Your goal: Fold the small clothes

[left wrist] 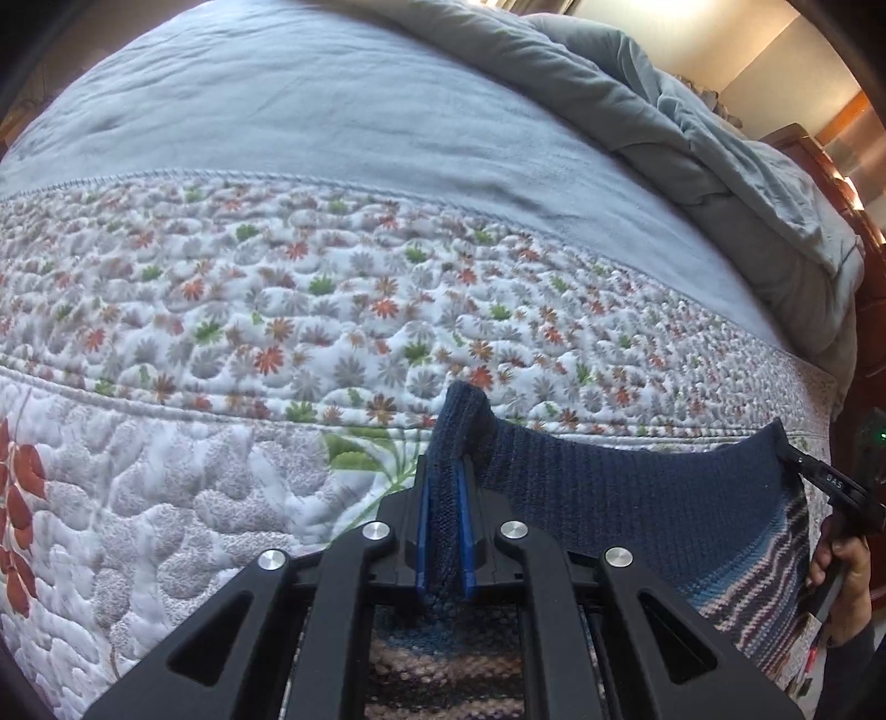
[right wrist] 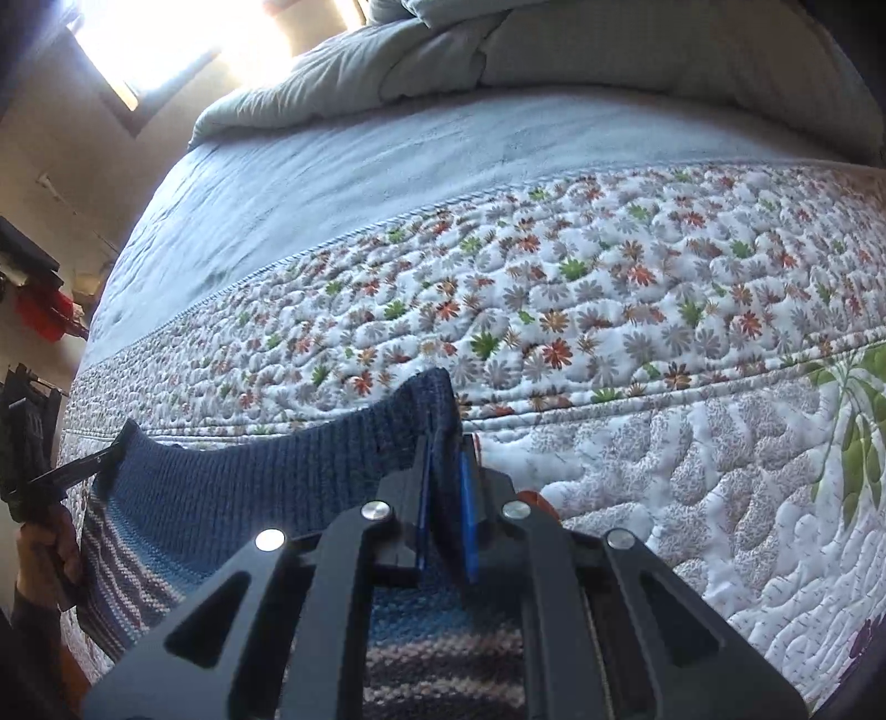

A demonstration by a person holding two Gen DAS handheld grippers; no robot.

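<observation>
A small knit garment (left wrist: 637, 498) with a navy ribbed edge and a striped body hangs stretched between my two grippers above the bed. In the left wrist view my left gripper (left wrist: 443, 471) is shut on one corner of the navy edge, which bunches up between the blue pads (left wrist: 464, 526). My right gripper (left wrist: 789, 457) pinches the other corner at the far right, with a hand (left wrist: 841, 576) on its handle. The right wrist view shows my right gripper (right wrist: 448, 448) shut on the garment (right wrist: 249, 487), and my left gripper (right wrist: 113, 454) holding the far-left corner.
A floral quilt (left wrist: 332, 288) covers the bed below the garment. Beyond it lies a grey-blue blanket (left wrist: 277, 111), with a bunched comforter (left wrist: 692, 138) at the head. Wooden furniture (left wrist: 830, 160) stands on one side. On the other are a window (right wrist: 166, 33) and a red object (right wrist: 44, 315).
</observation>
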